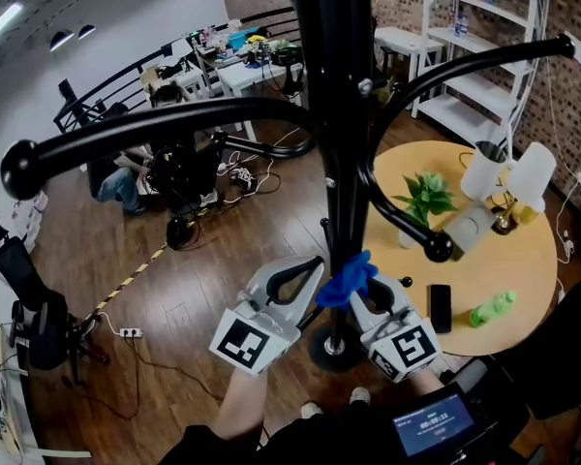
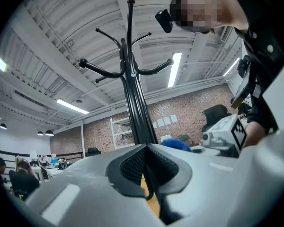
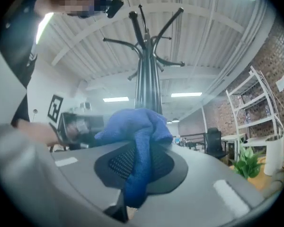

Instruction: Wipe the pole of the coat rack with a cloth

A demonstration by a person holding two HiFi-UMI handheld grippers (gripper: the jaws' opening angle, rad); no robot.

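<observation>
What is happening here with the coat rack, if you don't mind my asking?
A person is tending to the black coat rack with a handheld gripper in each hand. The right gripper is shut on a blue cloth, held at the pole low down. The left gripper has its jaws together with nothing between them, its tip close beside the pole.
</observation>
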